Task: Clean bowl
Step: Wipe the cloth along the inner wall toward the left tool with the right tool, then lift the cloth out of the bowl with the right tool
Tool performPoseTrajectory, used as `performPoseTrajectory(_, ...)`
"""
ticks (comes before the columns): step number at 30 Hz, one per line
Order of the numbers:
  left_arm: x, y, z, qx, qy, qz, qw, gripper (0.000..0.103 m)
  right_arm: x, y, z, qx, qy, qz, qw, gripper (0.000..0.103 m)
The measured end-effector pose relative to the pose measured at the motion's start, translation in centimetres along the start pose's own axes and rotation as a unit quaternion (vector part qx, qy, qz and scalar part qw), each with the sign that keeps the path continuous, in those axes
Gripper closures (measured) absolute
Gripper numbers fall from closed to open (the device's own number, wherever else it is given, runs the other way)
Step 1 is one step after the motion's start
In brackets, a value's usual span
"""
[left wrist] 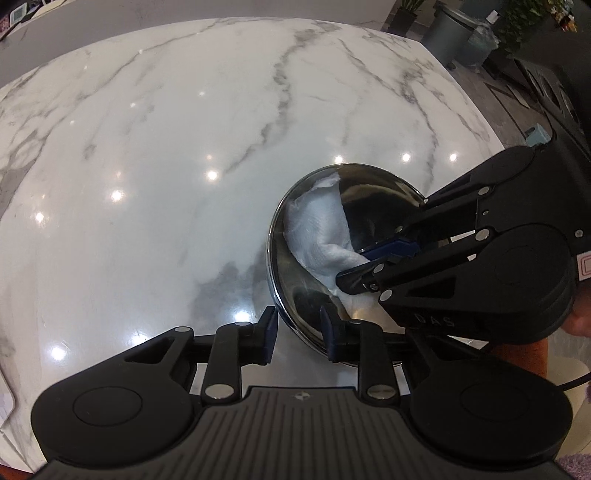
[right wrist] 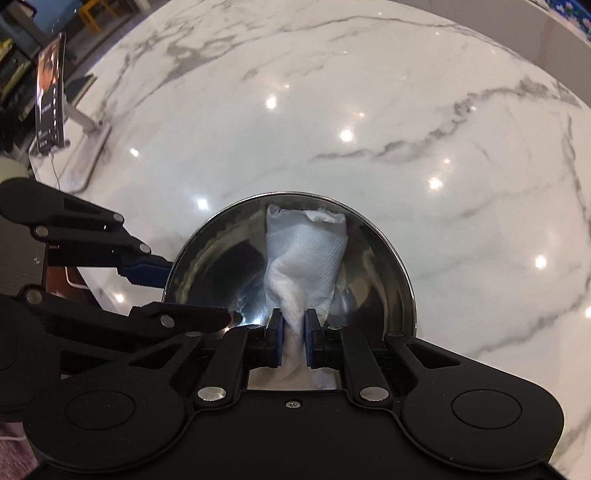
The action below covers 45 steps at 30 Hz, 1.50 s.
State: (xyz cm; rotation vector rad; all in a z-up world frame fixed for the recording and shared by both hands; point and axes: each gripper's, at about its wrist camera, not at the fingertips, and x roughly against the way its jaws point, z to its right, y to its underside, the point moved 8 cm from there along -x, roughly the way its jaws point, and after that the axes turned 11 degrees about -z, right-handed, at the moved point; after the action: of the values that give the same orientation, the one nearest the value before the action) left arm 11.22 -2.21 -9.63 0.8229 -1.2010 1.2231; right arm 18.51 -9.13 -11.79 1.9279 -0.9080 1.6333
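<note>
Your right gripper [right wrist: 294,334] is clenched on a twisted white paper towel [right wrist: 306,251]; its blue pads pinch the towel's narrow neck, and the wider, loose end fans out ahead of the fingers, lying up the far inner wall of the bowl [right wrist: 380,258]. In the left wrist view the same towel [left wrist: 317,225] drapes across the left part of the bowl's inside, running from near the far rim down to the right gripper [left wrist: 369,264], which reaches in from the right, pointing steeply down.

The bowl [left wrist: 373,188] is shiny steel and stands on the white marble table [left wrist: 184,129], close to the near edge. Its polished inside mirrors the dark gripper parts, so the bottom is hard to read.

Your left gripper [left wrist: 297,332] straddles the bowl's near-left rim: one finger sits outside the wall, over the table, and the other inside the bowl. The jaws stand a little apart with the rim between them, and the pads appear to close on it, holding the bowl. From the right wrist view the left gripper [right wrist: 192,291] comes in from the left, with its blue pad just outside the rim and the lower finger crossing over the rim into the bowl.

A standing sign [right wrist: 51,96] and bins [left wrist: 454,33] lie beyond the table's far edges.
</note>
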Motion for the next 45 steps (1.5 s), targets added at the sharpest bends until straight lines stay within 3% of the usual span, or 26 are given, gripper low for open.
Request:
performPoseTrajectory(4,0.0,0.0,-0.1,0.004,-0.002,-0.003,1.0,0.08,-1.1,-1.5,0.9,0.029,0.052,0.003,0.998,0.094)
performPoseTrajectory(6,0.0,0.1,-0.1,0.007,-0.001,-0.005,1.0,0.08,-0.5,-0.7,0.0,0.051,0.087,0.004,0.995,0.094)
performPoseTrajectory(9,-0.1,0.1,-0.3,0.014,0.004,-0.005,0.9999,0.08,-0.5,-0.7,-0.3,0.085,0.147,0.01,0.985,0.095)
performPoseTrajectory(13,0.0,0.1,-0.4,0.02,0.005,-0.005,0.9998,0.08,-1.5,-1.5,0.1,0.14,0.227,0.028,0.963,0.095)
performPoseTrajectory(18,-0.1,0.0,-0.3,0.02,0.005,-0.005,0.9998,0.08,-1.7,-1.4,1.1,0.171,0.28,0.046,0.943,0.095)
performPoseTrajectory(22,-0.1,-0.1,-0.5,0.03,0.009,-0.002,0.9995,0.08,0.9,-0.6,0.5,0.164,0.278,0.064,0.944,0.095)
performPoseTrajectory(27,0.0,-0.3,-0.5,0.038,0.02,0.002,0.9991,0.08,2.6,-0.2,0.5,0.135,0.253,0.091,0.954,0.095)
performPoseTrajectory(31,0.2,-0.5,-0.4,0.041,0.023,0.004,0.9989,0.08,6.8,3.8,-2.4,0.105,0.242,0.111,0.958,0.095)
performPoseTrajectory(37,0.3,-0.6,-0.4,0.05,0.023,0.009,0.9984,0.08,9.8,6.3,-1.5,0.055,0.239,0.145,0.959,0.095)
performPoseTrajectory(41,0.5,-0.7,-0.3,0.052,0.025,0.016,0.9982,0.078,10.0,7.7,0.4,0.002,0.215,0.163,0.963,0.094)
performPoseTrajectory(45,0.2,-0.7,-0.5,0.067,0.029,0.017,0.9972,0.075,9.4,9.5,2.8,-0.085,0.134,0.197,0.967,0.094)
